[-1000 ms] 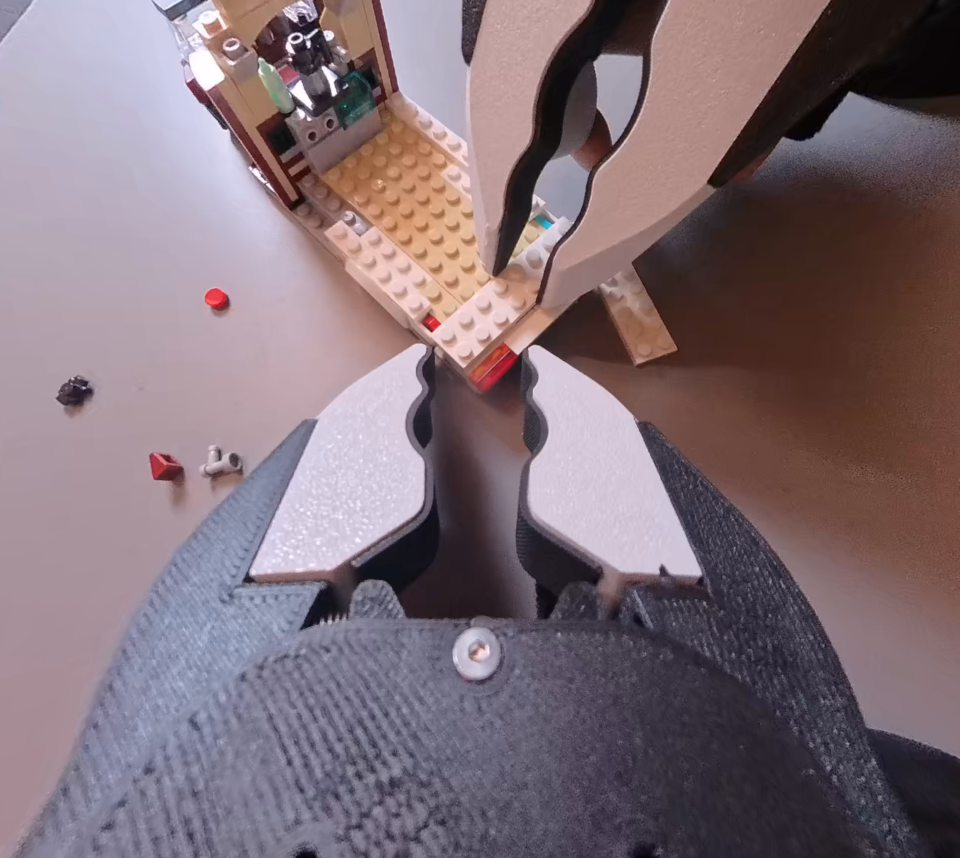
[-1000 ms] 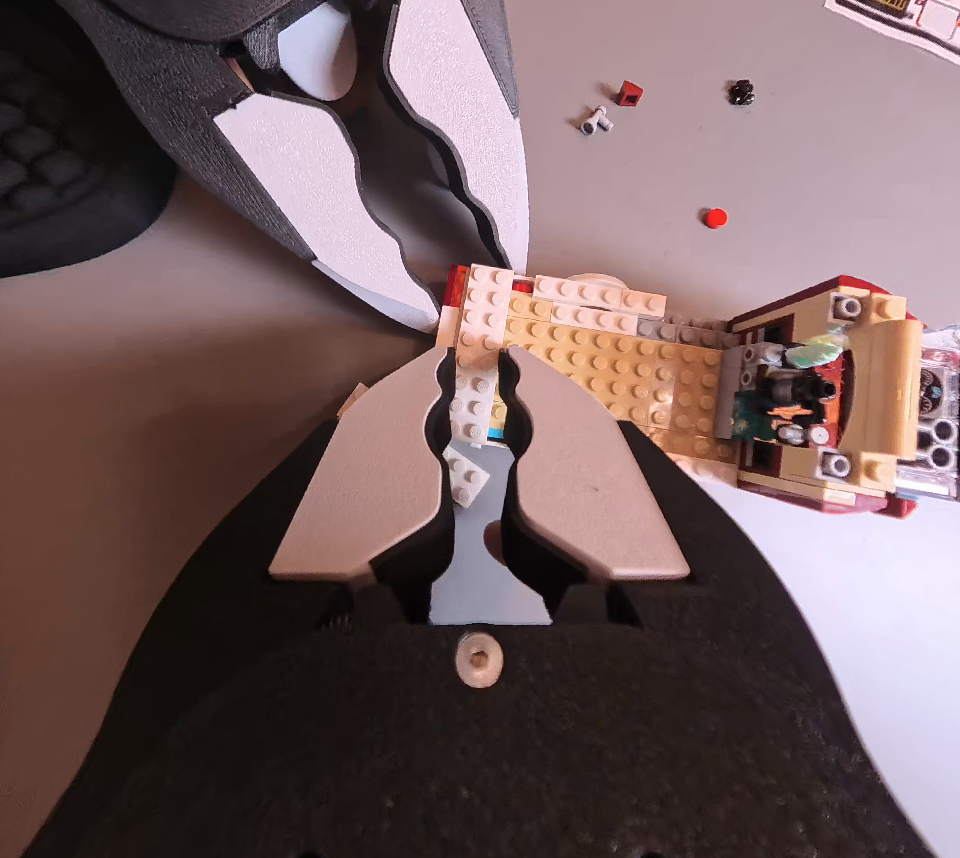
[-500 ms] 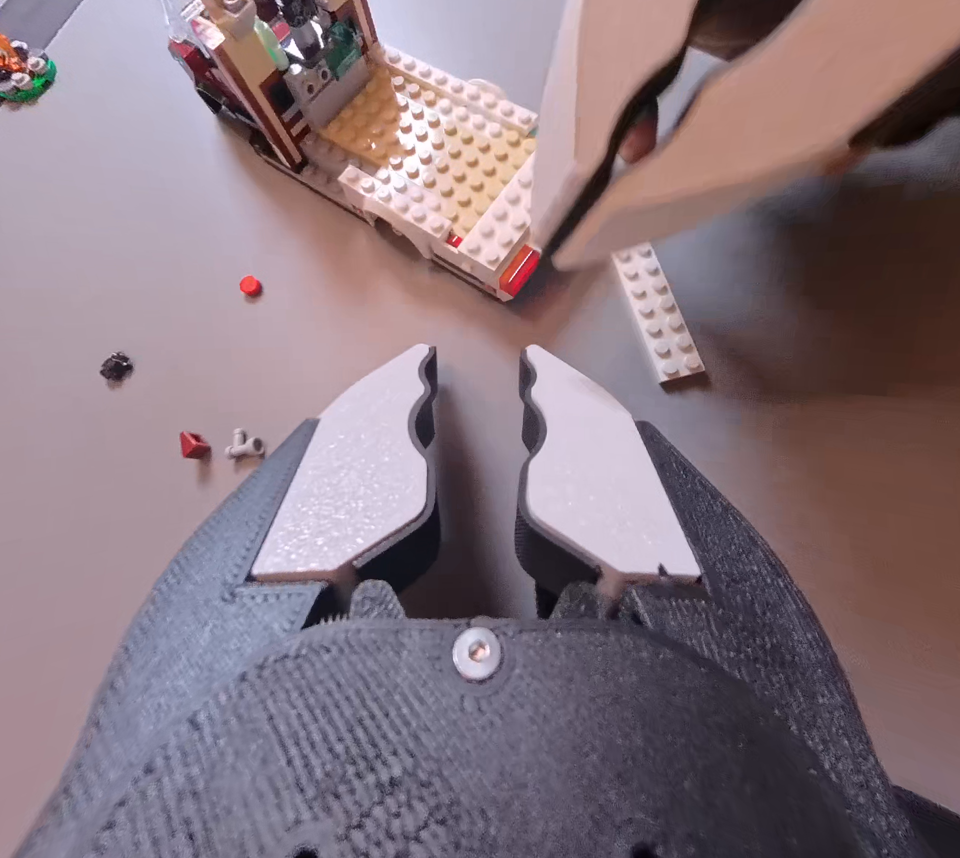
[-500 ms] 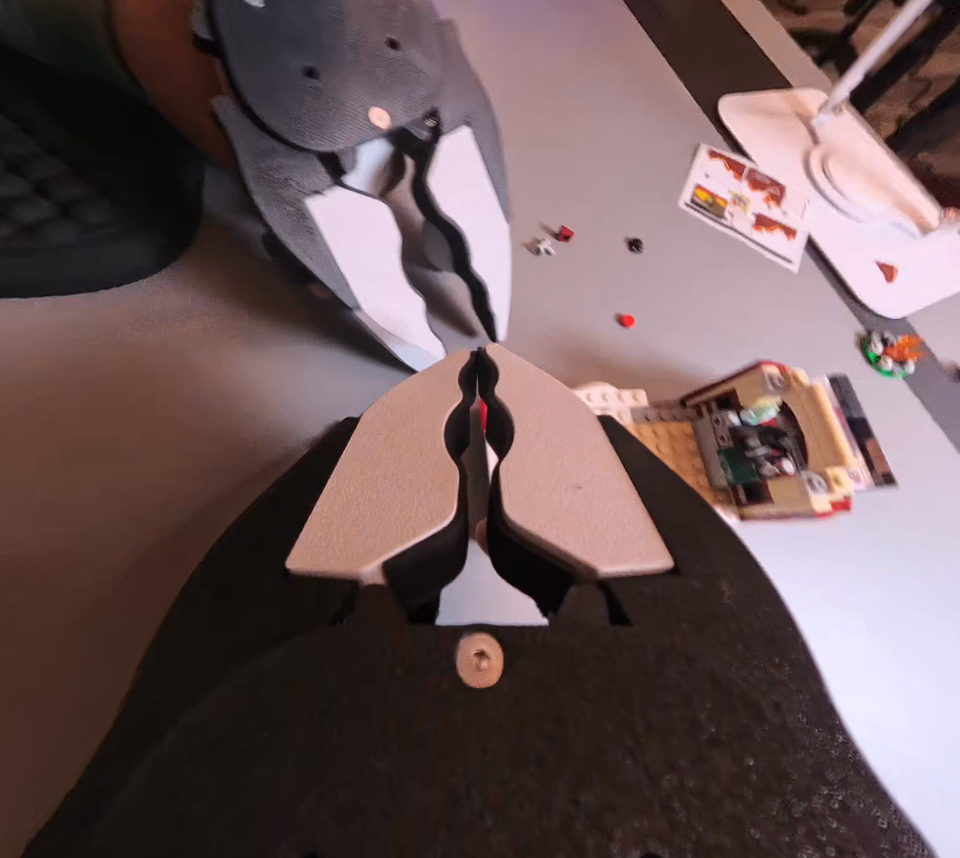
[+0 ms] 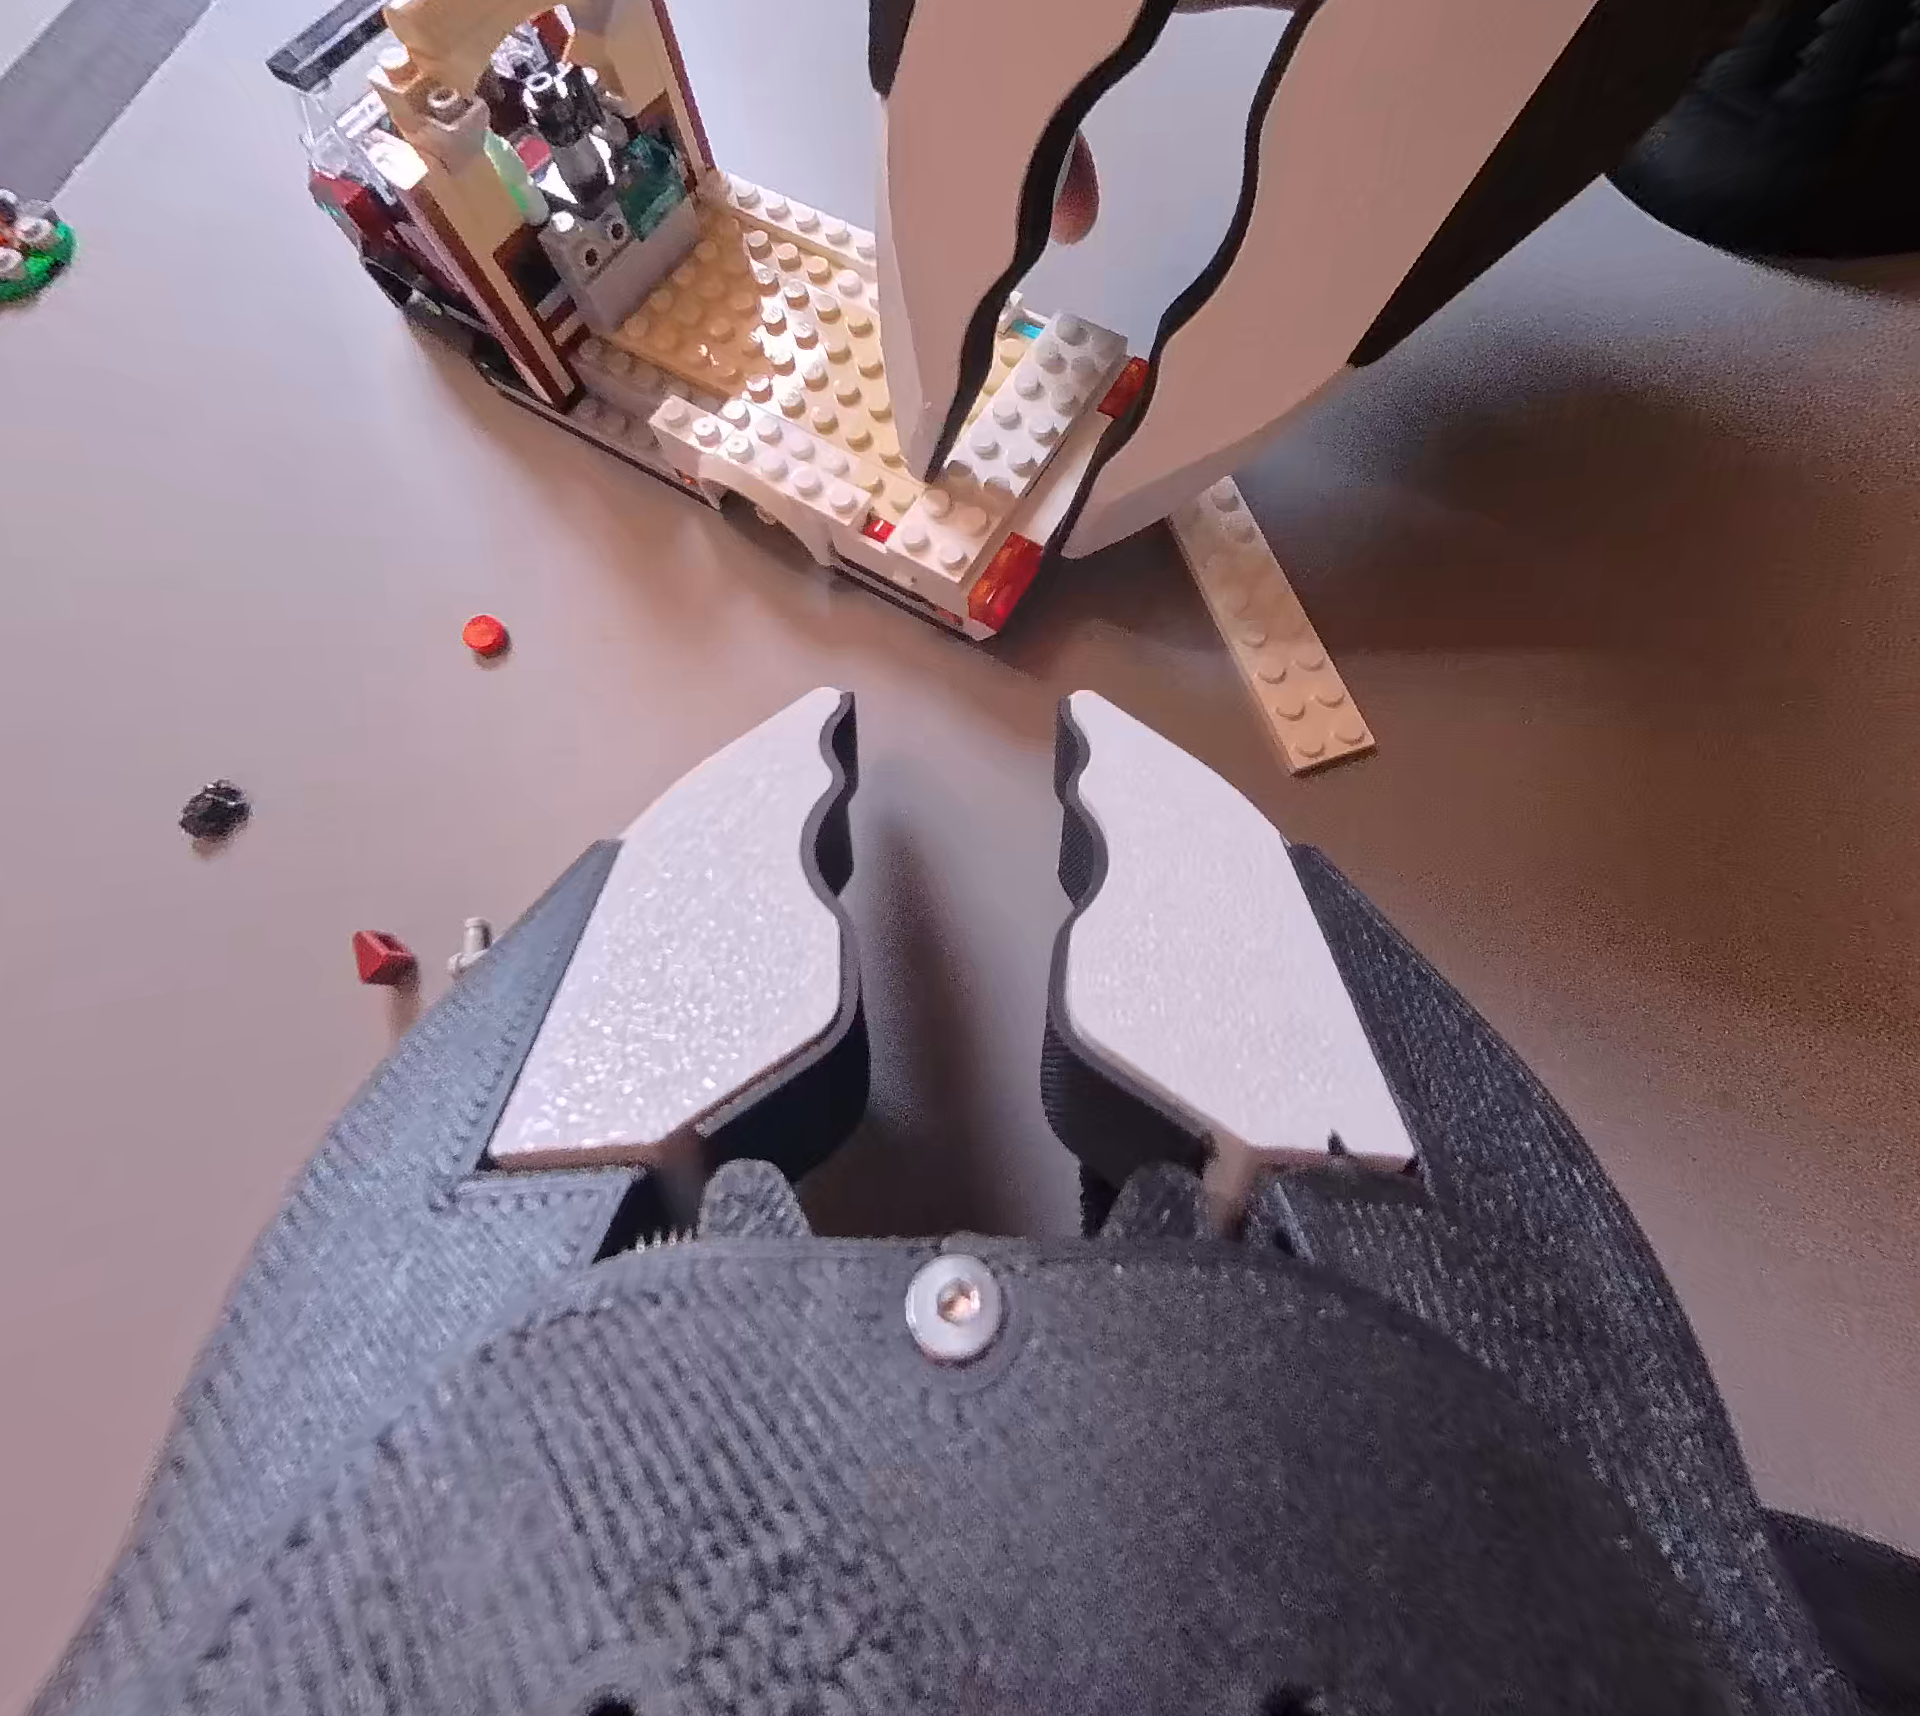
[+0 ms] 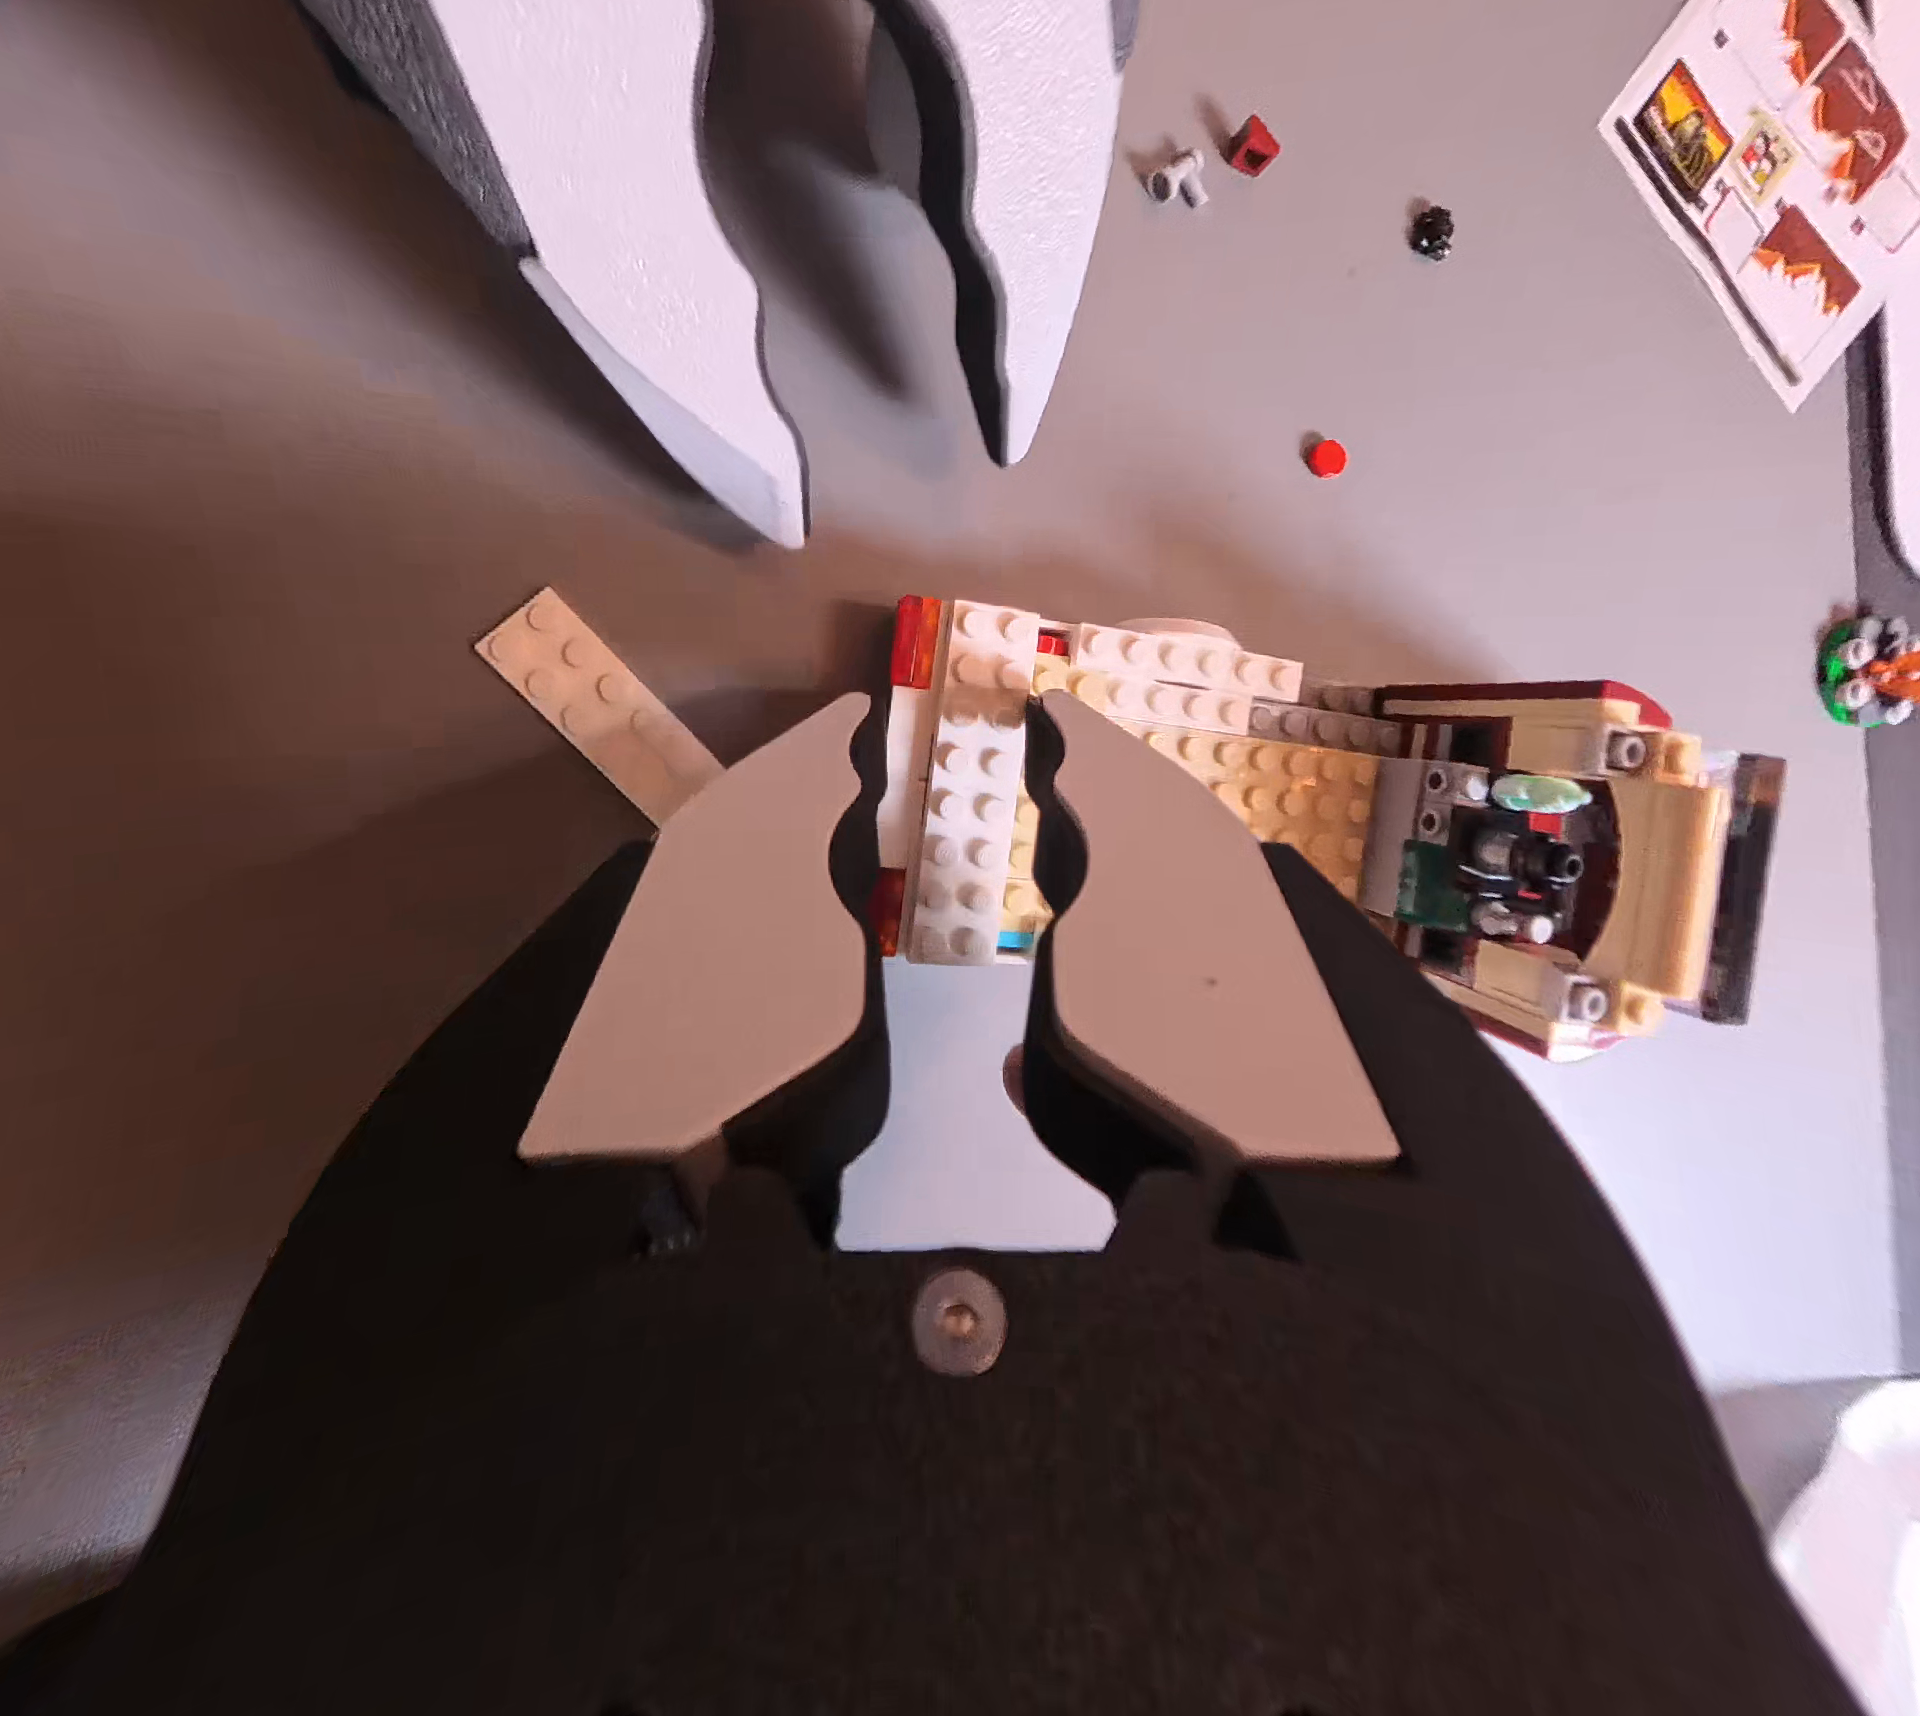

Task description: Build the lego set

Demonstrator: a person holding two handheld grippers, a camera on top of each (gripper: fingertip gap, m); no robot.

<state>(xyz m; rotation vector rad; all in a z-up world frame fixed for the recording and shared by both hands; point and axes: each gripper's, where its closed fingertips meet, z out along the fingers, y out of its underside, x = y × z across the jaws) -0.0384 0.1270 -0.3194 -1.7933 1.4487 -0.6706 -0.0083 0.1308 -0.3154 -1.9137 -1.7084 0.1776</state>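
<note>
The half-built lego truck [image 5: 769,357] has a tan studded bed and a tan and dark-red cab, and lies on the grey table. It also shows in the right wrist view [image 6: 1247,773]. My right gripper [image 6: 956,716] is open and comes down from above. One finger is on the bed and the other is outside the rear edge, with the white rear plate [image 6: 977,814] between them. I cannot tell whether the fingers touch it. In the left wrist view the right gripper [image 5: 1008,508] stands over the truck's tail. My left gripper [image 5: 956,721] is open and empty, a short way behind the tail.
A loose tan plate [image 5: 1268,627] lies beside the tail. A red round stud [image 5: 484,633], a black bit [image 5: 213,809], a dark-red slope [image 5: 381,957] and a grey piece [image 6: 1174,178] lie to the left. A sticker sheet [image 6: 1766,149] and a green-based piece [image 6: 1870,679] lie farther off.
Half a second ago my right gripper was raised and shut; now it is down over the truck's tail with its jaws apart. My left gripper has pulled back from the tail.
</note>
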